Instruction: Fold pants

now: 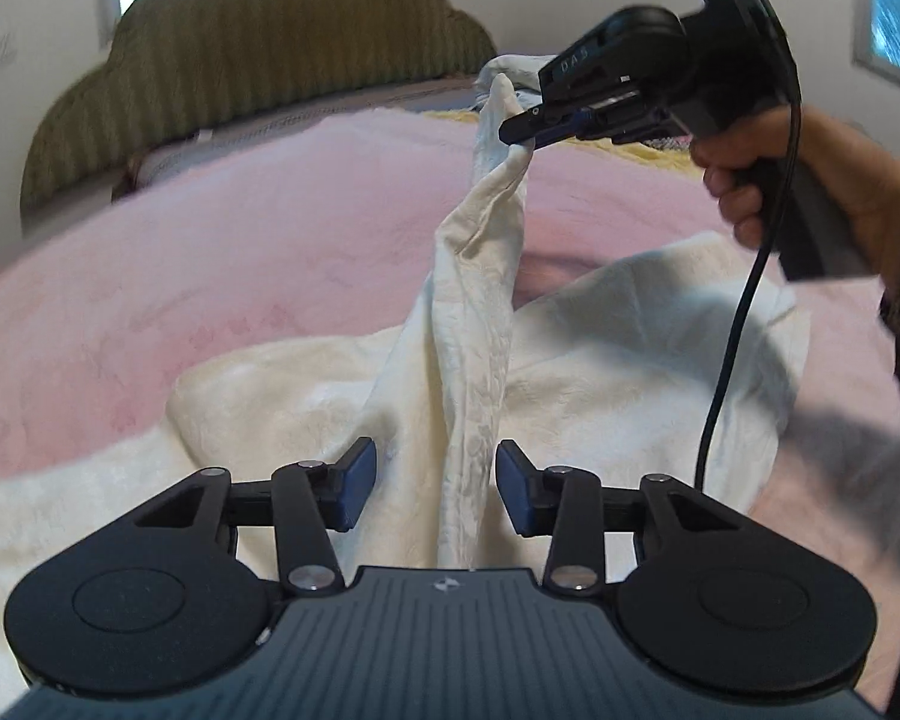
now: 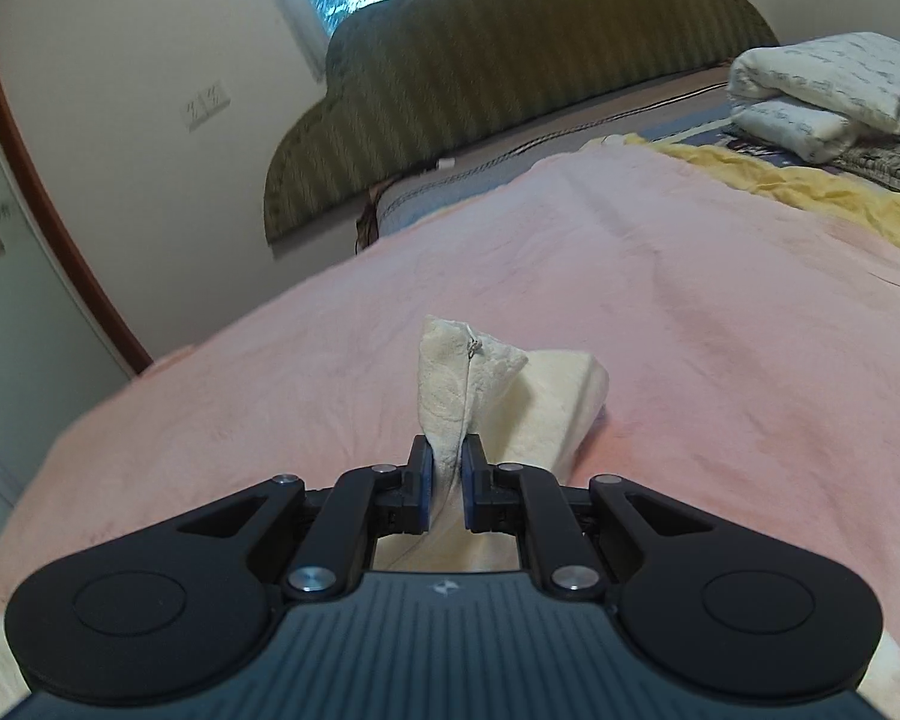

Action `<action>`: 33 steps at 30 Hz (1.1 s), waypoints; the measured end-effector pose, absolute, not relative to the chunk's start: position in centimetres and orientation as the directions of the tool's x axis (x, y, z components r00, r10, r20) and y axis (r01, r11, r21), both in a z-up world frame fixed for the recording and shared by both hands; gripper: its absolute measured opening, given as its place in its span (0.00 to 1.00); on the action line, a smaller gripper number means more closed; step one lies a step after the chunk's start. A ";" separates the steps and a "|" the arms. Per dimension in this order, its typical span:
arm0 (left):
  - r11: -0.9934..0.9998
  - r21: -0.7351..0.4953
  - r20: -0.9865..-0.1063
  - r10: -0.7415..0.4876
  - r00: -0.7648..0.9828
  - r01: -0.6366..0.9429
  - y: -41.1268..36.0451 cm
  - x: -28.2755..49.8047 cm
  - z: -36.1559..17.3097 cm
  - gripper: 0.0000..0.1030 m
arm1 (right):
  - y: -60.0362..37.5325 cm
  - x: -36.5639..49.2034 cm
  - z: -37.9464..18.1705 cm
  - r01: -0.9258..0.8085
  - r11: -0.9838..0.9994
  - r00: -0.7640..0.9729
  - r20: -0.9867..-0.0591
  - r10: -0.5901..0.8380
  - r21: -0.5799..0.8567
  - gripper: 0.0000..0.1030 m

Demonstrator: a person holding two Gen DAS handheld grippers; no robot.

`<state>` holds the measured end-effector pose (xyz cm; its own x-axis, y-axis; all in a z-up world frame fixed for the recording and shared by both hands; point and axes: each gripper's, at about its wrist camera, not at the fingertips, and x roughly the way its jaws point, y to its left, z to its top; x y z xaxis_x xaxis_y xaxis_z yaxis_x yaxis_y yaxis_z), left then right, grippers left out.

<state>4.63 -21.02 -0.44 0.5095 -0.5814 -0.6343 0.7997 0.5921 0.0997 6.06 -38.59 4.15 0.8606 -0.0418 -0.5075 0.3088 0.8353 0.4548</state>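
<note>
- The right tool (image 2: 446,483) is pinching a bunched corner of the cream pants (image 1: 480,360) between nearly closed jaws, lifting it clear of the bed (image 2: 660,276).
- The left tool (image 1: 436,489) is standing with jaws wide apart around the raised, taut strip of fabric, gripping nothing; whether its pads are touching the cloth cannot be told.
- The rest of the pants is lying crumpled on the pink bedcover, near and right of the left tool.
- Judged progress: early. No neat fold is showing; spreading, aligning the legs and folding all appear to remain.
- Folded bedding (image 2: 822,96) is sitting far right by the headboard (image 2: 510,72).
</note>
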 end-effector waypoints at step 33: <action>0.686 0.117 -0.345 -0.650 0.677 0.718 -21.9 3.4 3.3 0.06 | -43.0 -0.7 6.3 0.255 0.787 0.947 -0.310 -0.086 0.561 0.07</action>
